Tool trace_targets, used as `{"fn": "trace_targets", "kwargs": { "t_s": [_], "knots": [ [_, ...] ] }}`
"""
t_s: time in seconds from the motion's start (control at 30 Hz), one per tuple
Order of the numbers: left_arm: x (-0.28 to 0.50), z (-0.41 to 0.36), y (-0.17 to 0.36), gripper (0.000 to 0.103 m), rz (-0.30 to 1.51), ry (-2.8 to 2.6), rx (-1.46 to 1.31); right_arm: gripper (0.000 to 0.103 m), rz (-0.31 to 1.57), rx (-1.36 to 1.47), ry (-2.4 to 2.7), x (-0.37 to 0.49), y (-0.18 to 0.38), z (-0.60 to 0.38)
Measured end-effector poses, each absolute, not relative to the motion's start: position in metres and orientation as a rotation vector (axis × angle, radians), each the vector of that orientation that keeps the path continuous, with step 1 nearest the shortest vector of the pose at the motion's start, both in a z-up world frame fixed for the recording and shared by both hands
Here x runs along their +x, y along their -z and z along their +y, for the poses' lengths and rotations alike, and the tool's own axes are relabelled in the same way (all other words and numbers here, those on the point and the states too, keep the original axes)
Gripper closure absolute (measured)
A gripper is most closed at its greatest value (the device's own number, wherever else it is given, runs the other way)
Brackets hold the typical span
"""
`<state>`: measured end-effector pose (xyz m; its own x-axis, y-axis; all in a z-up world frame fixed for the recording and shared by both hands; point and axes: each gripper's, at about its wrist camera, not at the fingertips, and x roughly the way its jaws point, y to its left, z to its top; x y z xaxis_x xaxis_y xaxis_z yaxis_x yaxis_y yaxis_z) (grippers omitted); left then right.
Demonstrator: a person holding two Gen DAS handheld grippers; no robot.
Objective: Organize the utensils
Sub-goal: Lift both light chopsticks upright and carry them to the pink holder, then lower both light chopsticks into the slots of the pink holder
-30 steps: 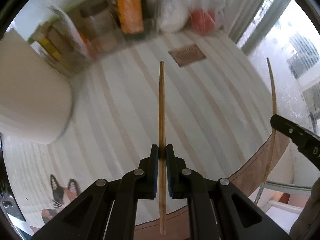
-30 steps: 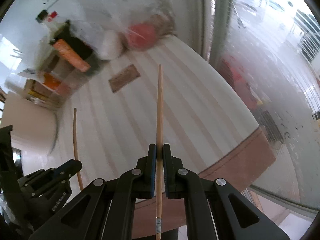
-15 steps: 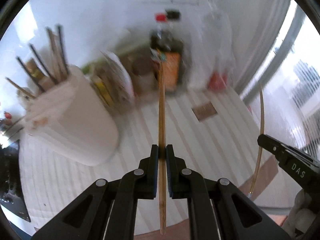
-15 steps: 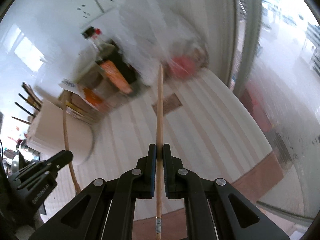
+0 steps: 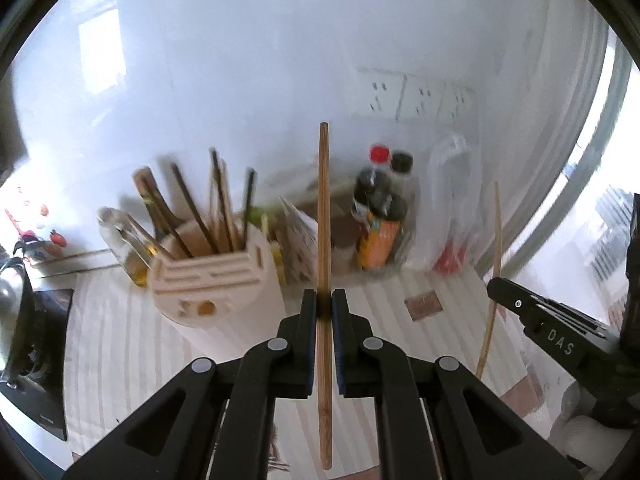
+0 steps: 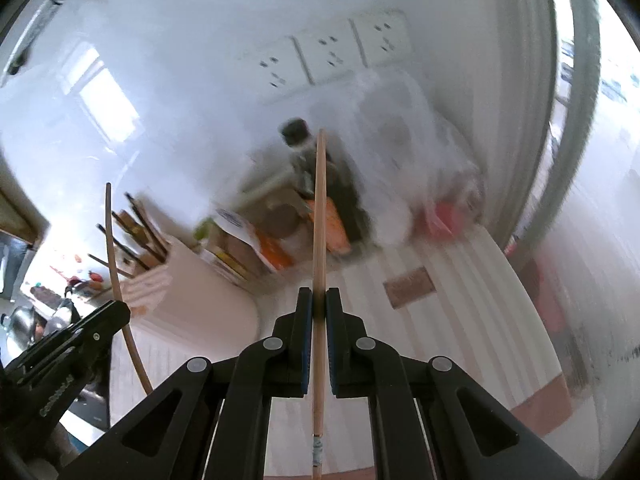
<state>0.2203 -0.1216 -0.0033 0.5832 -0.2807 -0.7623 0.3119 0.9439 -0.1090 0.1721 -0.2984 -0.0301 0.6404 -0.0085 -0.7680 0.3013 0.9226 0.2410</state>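
Note:
My left gripper (image 5: 323,307) is shut on a wooden chopstick (image 5: 323,200) that stands upright between the pads. My right gripper (image 6: 315,303) is shut on a second wooden chopstick (image 6: 318,216), also upright. A cream utensil holder (image 5: 216,280) with several chopsticks and utensils in it stands ahead and to the left of the left gripper; it also shows in the right wrist view (image 6: 180,280). The right gripper (image 5: 496,292) shows in the left wrist view with its chopstick (image 5: 494,264). The left gripper (image 6: 120,312) shows in the right wrist view with its chopstick (image 6: 116,272).
Both grippers are above a striped tablecloth (image 5: 120,344). Dark sauce bottles (image 5: 380,216), boxes and a plastic bag (image 5: 452,208) crowd the back by the white wall. A brown label (image 6: 409,287) lies on the cloth. A black appliance (image 5: 36,344) sits at the left edge.
Both views have tilted up from the tablecloth to the back wall. The utensil holder has come fully into view. Both grippers have stayed shut on their chopsticks.

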Motion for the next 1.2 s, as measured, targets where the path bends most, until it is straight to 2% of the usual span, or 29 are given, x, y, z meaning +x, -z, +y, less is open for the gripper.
{"fn": "trace_targets", "kwargs": {
  "t_s": [0.6, 0.9, 1.2],
  "knots": [
    [0.272, -0.038, -0.042, 0.098, 0.764, 0.112, -0.092, 0.096, 0.736, 0.260, 0.032, 0.245, -0.025, -0.213],
    [0.310, -0.018, -0.047, 0.098, 0.722, 0.050, -0.082, 0.096, 0.662, 0.255, -0.001, 0.298, -0.031, -0.184],
    [0.337, -0.012, -0.037, 0.098, 0.718, 0.064, -0.060, 0.096, 0.573, 0.226, -0.064, 0.327, -0.013, -0.145]
  ]
}}
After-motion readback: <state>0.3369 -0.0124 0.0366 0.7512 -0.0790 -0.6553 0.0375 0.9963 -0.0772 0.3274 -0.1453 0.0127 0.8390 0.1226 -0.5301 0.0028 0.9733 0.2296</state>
